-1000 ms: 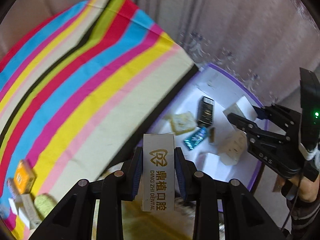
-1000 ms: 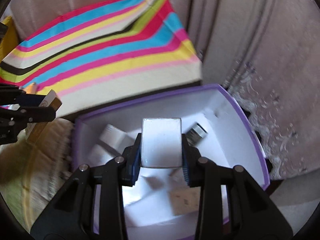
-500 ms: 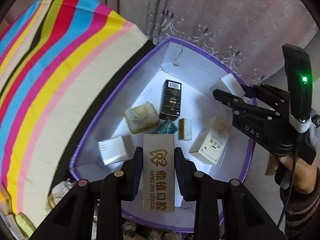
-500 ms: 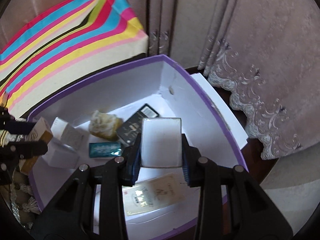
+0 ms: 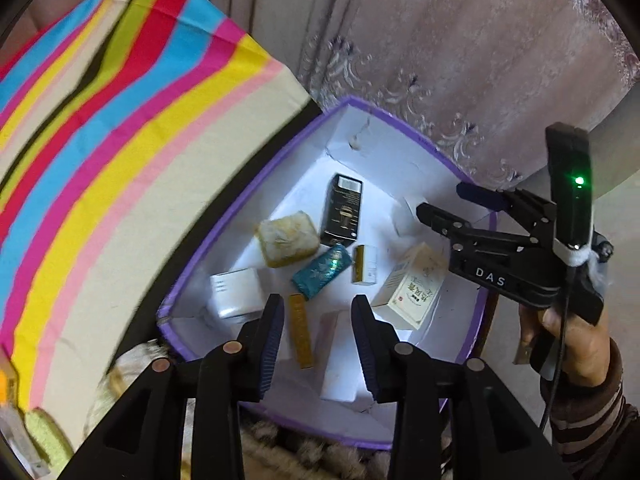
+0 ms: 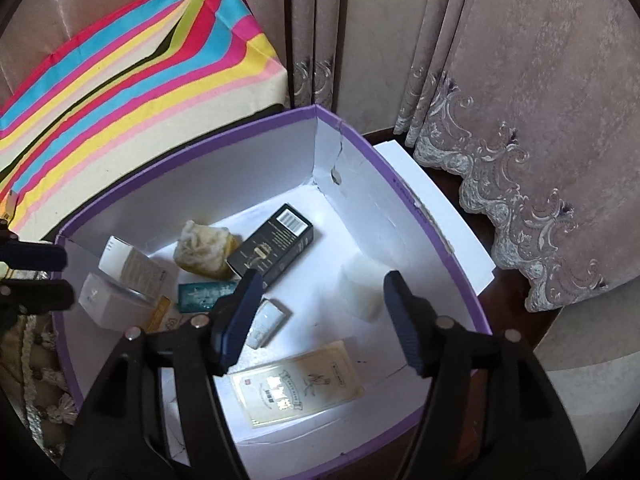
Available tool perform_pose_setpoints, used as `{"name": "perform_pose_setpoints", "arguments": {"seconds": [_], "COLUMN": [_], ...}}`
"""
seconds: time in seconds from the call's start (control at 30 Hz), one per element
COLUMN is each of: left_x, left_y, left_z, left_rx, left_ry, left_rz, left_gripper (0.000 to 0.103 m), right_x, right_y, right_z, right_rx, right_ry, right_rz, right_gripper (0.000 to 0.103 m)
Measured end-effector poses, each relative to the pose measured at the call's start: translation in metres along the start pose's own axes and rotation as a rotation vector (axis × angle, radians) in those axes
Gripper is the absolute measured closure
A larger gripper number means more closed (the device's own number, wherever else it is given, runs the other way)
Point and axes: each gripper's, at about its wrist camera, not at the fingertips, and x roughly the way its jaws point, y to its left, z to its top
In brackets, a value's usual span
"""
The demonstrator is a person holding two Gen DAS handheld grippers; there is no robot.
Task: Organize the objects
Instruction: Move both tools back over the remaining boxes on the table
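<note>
Hovering over the purple-rimmed box (image 5: 208, 248), both of my grippers stand spread with nothing between the fingers. My left gripper (image 5: 318, 320) hangs above the box's near edge; under it a long white-and-gold carton (image 5: 300, 336) lies in the box, partly hidden by the fingers, its print unreadable. My right gripper (image 6: 320, 304) is over the box's middle. A white block (image 6: 360, 292) lies on the box floor near the right wall, blurred and washed out by glare. A small white carton (image 6: 266, 322) is half covered by my right gripper's left finger. Toward the box's far corner lie a black carton (image 6: 272, 248) and a yellowish lump (image 6: 204, 250). A teal packet (image 6: 204, 296) is partly covered. A cream printed carton (image 6: 298, 390) lies flat at the box's near side. Beyond the box's left wall is a striped cloth (image 6: 132, 68).
</note>
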Motion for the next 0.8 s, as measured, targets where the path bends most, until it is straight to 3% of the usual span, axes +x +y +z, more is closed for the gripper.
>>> {"name": "perform_pose_setpoints", "arguments": {"seconds": [0.27,0.8], "left_x": [-0.044,-0.144], "left_y": [0.047,0.192], "left_z": [-0.045,-0.158], "left_rx": [-0.080,-0.402], "left_ry": [-0.044,-0.157], "left_rz": [0.049,0.217], "left_gripper": [0.055,0.051], "right_x": [-0.021,-0.051], "right_y": [0.033,0.174], "right_z": [0.006,0.002], "right_rx": [-0.059,-0.304], "right_ry": [-0.037,-0.062], "right_rz": [0.069,0.281], "right_gripper": [0.032,0.027]}}
